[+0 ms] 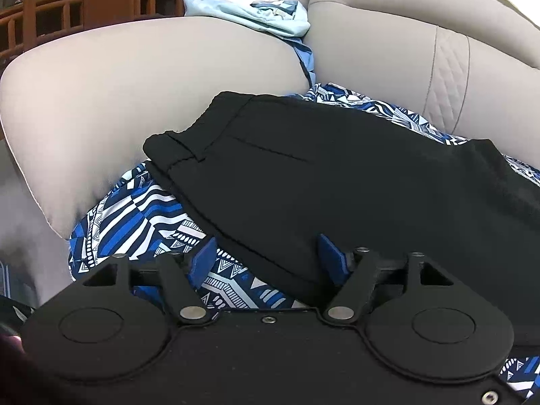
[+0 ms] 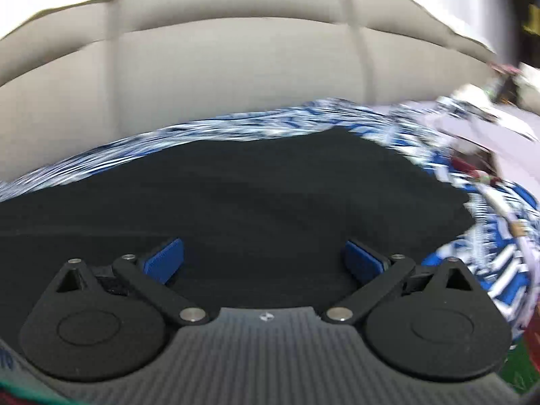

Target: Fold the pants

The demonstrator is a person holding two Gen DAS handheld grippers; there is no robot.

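Black pants (image 1: pixel 337 175) lie folded on a blue and white patterned cloth (image 1: pixel 135 216) spread over a sofa seat, waistband toward the upper left. My left gripper (image 1: pixel 267 258) sits low at the pants' near edge with its jaws apart. The hem edge runs between the blue pads (image 1: pixel 202 256), which do not press on it. In the blurred right wrist view, the right gripper (image 2: pixel 265 260) hovers wide open over the black pants (image 2: pixel 253 189), nothing held. The patterned cloth (image 2: pixel 489 270) shows beyond and to the right.
A beige sofa armrest (image 1: pixel 152 77) and backrest (image 2: pixel 236 77) enclose the seat. A pile of light blue clothes (image 1: pixel 243 10) rests on the armrest's far end. Wooden furniture (image 1: pixel 101 0) stands behind. A pale garment (image 2: pixel 472 125) lies at the right.
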